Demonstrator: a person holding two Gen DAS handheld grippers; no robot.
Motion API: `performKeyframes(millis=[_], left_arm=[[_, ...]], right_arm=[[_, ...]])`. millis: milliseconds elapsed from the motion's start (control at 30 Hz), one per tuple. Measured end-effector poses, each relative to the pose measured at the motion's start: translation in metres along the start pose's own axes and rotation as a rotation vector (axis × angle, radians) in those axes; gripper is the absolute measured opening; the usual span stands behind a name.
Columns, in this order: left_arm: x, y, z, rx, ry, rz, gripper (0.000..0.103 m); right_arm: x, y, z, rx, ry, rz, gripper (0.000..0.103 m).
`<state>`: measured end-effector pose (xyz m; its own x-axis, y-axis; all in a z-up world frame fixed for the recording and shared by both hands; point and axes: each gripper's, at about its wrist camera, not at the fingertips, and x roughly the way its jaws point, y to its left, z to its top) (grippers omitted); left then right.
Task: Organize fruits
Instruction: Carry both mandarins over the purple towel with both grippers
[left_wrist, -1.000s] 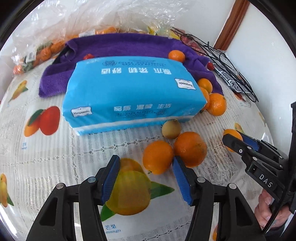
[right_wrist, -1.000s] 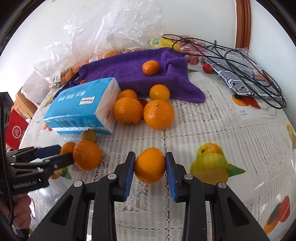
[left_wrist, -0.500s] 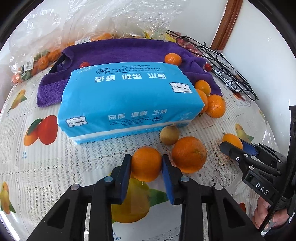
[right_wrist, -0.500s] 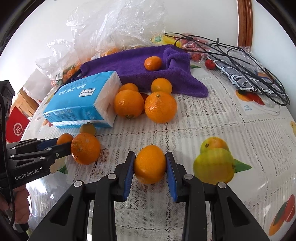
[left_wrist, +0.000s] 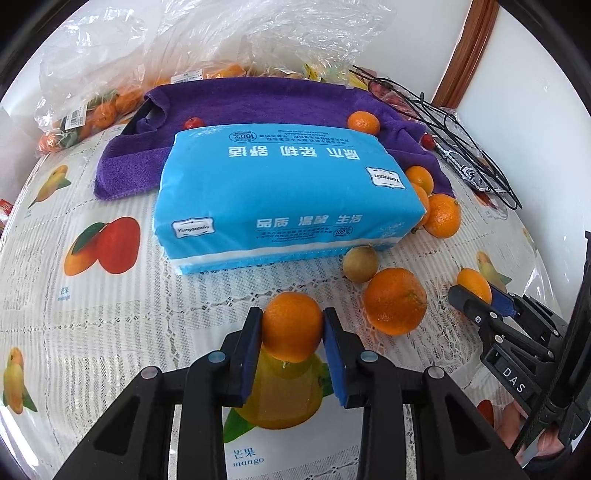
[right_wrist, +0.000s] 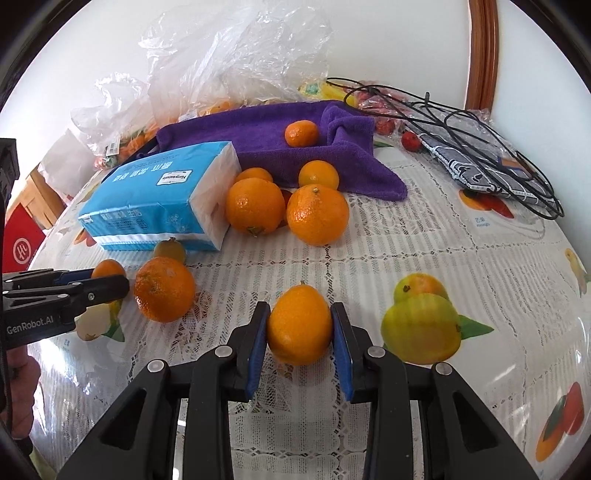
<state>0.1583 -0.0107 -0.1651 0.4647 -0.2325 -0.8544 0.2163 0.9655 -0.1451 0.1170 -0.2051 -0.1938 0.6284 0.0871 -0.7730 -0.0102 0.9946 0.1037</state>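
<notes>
While my left tool (left_wrist: 292, 329) was clamped on a small orange (left_wrist: 292, 327), its blue pads pressing both sides, the fruit sat just in front of the blue tissue pack (left_wrist: 284, 195) that I took as my landmark on the bench (left_wrist: 110, 314). My right tool (right_wrist: 300, 329) was likewise clenched on another orange (right_wrist: 299, 325), well in front of the pack's white end and apart from it. Just in front of the pack's near right corner lay a small greenish-brown fruit (left_wrist: 359, 264), touching a larger loose orange (left_wrist: 395, 301) that sat between my two tools. Against the pack's right end rested a cluster of oranges (right_wrist: 288, 206), two big ones at the front and two smaller ones behind. Behind the pack spread a purple towel (left_wrist: 258, 110), with a small mandarin (left_wrist: 364, 123) lying on it near the pack's far right corner and a tiny red fruit (left_wrist: 194, 122) near its far left corner. Further behind the pack were clear plastic bags (left_wrist: 221, 40) holding more oranges. To the right of the pack, well apart, lay a tangle of black cables (right_wrist: 461, 122). The bench wore a white lace-patterned cloth with printed mangoes.
</notes>
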Motion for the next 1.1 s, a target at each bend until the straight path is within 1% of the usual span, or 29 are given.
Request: performKeyframes(millis=[133,267,500,767,933,1100], left_arm=[[-0.007,0.004,-0.001,-0.011,-0.013,-0.01,0.031],[-0.016,0.009,0.0,-0.022,-0.03,-0.008,0.031],[-0.038,0.02,0.007,-0.052,-0.069,-0.002,0.031],[-0.064,0.029,0.025,-0.069,-0.127,0.006,0.031],[-0.072,0.032,0.039,-0.075,-0.152,0.024,0.031],[-0.074,0.033,0.049,-0.072,-0.16,0.035,0.031]], right_arm=[[-0.004,0.001,0.002,0.015,0.024,0.058,0.033],[-0.012,0.01,0.007,0.019,0.012,0.049,0.033],[-0.031,0.031,0.028,-0.027,-0.028,0.047,0.033],[-0.048,0.051,0.058,-0.043,-0.077,0.067,0.033],[-0.058,0.057,0.075,-0.061,-0.117,0.075,0.033],[-0.059,0.06,0.092,-0.12,-0.136,0.068,0.033]])
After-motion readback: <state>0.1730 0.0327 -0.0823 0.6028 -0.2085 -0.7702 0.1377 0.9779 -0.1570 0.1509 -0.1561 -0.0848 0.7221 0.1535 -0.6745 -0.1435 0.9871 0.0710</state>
